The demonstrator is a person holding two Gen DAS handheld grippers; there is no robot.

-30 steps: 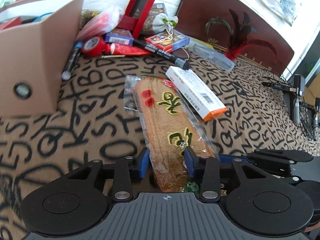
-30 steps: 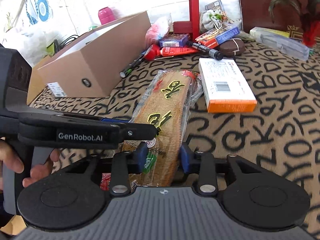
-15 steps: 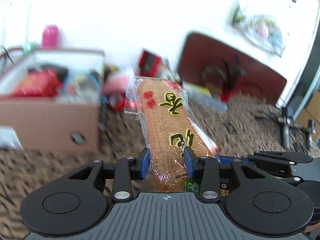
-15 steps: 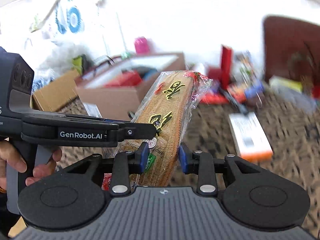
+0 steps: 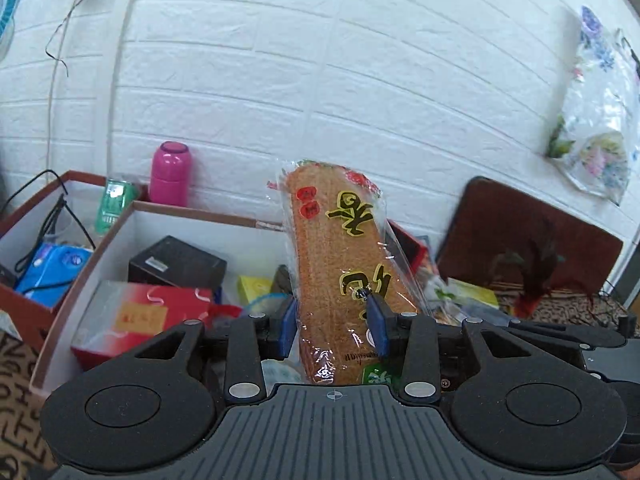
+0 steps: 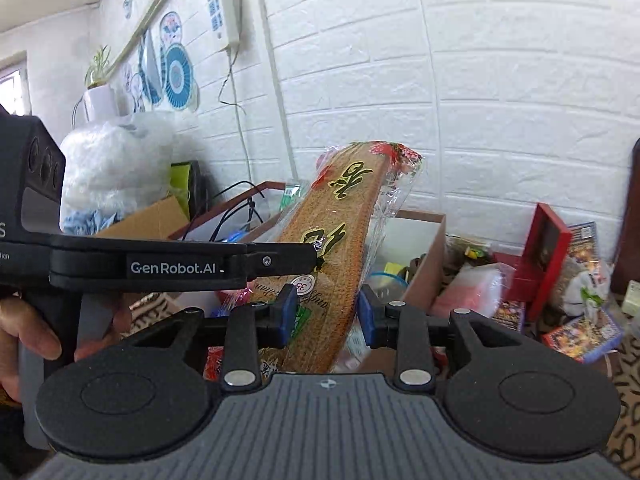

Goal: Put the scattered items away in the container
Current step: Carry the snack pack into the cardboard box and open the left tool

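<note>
A long orange-brown packet in clear wrap, with yellow characters, hangs in the air tilted upward over the open cardboard box. My left gripper has its blue pads against the packet's lower part, and its jaws are opening. My right gripper is shut on the same packet near its lower end. In the right wrist view the left gripper's black finger reaches in from the left and touches the packet. The box holds a black box, a red bag and other small items.
A second red-brown box with cables stands left of the container, a pink bottle behind it. A red gift box and small packets lie right of the container. A dark wooden board leans on the wall. A hand grips the left handle.
Both grippers have lifted the packet off the letter-patterned cloth and carried it up and toward the box. The views have tipped up from the cloth to the white wall.
</note>
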